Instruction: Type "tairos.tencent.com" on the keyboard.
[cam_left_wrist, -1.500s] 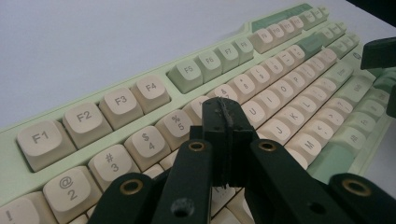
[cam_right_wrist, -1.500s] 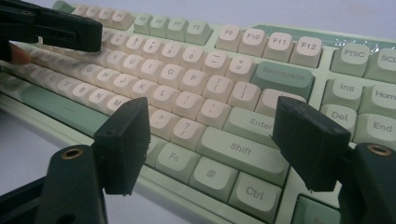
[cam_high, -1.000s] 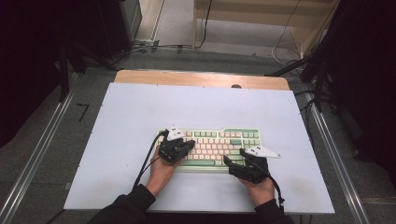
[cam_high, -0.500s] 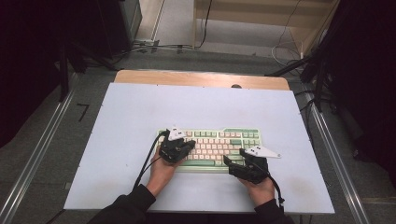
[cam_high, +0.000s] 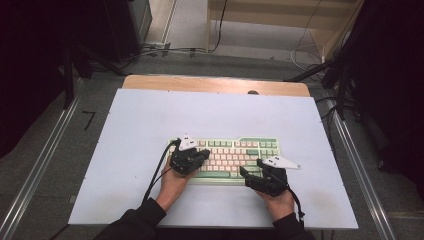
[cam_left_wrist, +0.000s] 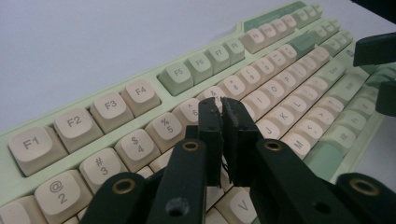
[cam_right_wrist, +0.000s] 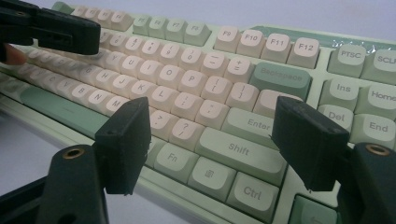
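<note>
Keyboard (cam_high: 235, 157) lies under both tools: left tool (cam_left_wrist: 223, 109) nearly clenched, just parting, empty; right tool (cam_right_wrist: 210, 135) spread wide, empty.
</note>
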